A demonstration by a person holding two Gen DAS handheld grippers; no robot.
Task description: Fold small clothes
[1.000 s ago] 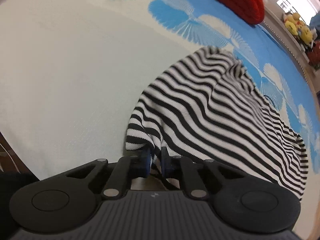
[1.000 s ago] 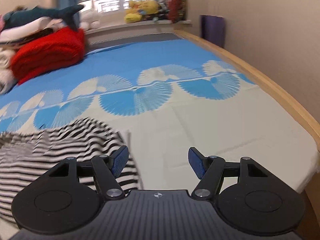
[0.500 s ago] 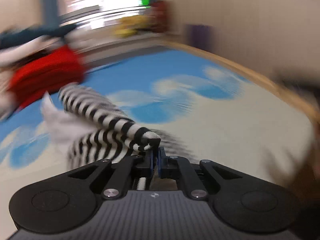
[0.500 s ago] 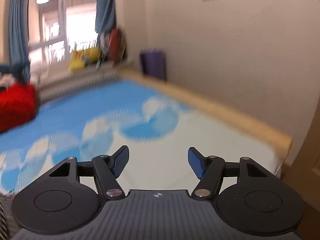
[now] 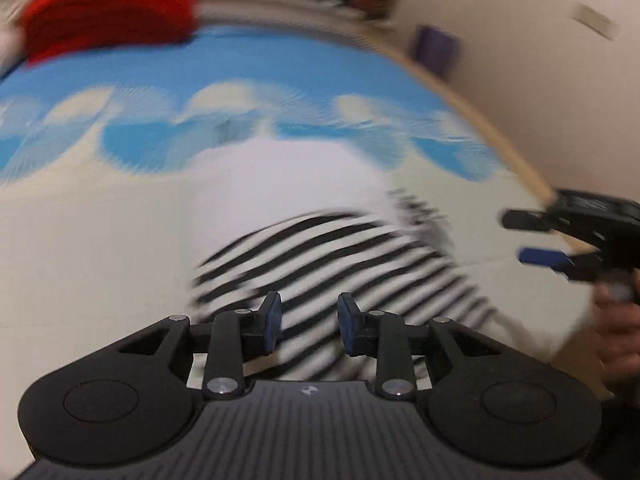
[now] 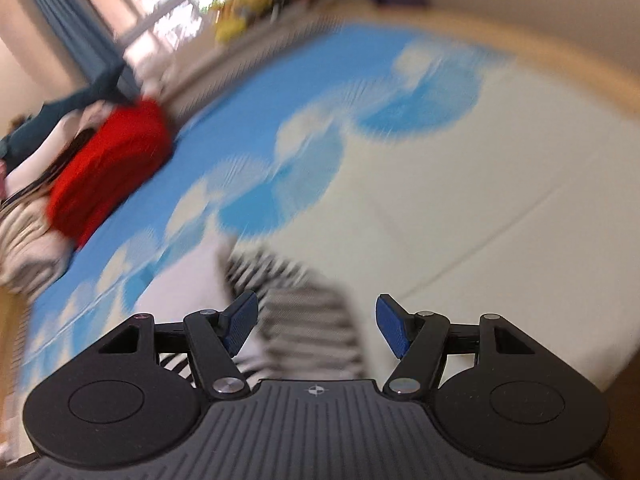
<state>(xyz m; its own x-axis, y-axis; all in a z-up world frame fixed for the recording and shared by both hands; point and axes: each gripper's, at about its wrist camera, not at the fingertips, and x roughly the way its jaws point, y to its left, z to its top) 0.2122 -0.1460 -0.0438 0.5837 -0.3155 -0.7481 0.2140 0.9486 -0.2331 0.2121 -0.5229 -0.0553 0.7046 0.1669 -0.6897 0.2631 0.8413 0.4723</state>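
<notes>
The black-and-white striped garment (image 5: 320, 248) lies in a heap on the bed sheet (image 5: 100, 240), with a white inner side turned up behind the stripes. My left gripper (image 5: 309, 304) hovers over its near edge; the jaws are opening and the blue pads stand apart from the cloth, holding nothing. My right gripper (image 5: 532, 238) shows at the right edge of the left wrist view, open, beside the garment's right side. In the right wrist view the right gripper (image 6: 314, 310) is open above the striped garment (image 6: 280, 272), which lies below and beyond its fingers. Both views are blurred.
A red folded pile (image 5: 108, 8) sits at the far left on other stacked laundry (image 6: 24, 236). The bed's wooden edge (image 5: 500, 140) runs along the wall on the right. A purple object (image 5: 434, 50) stands there. A hand (image 5: 616, 332) holds the right gripper.
The left gripper carried the striped cloth's edge across the bed, then let it go as its jaws parted. The right gripper tilted back down over the garment, still open.
</notes>
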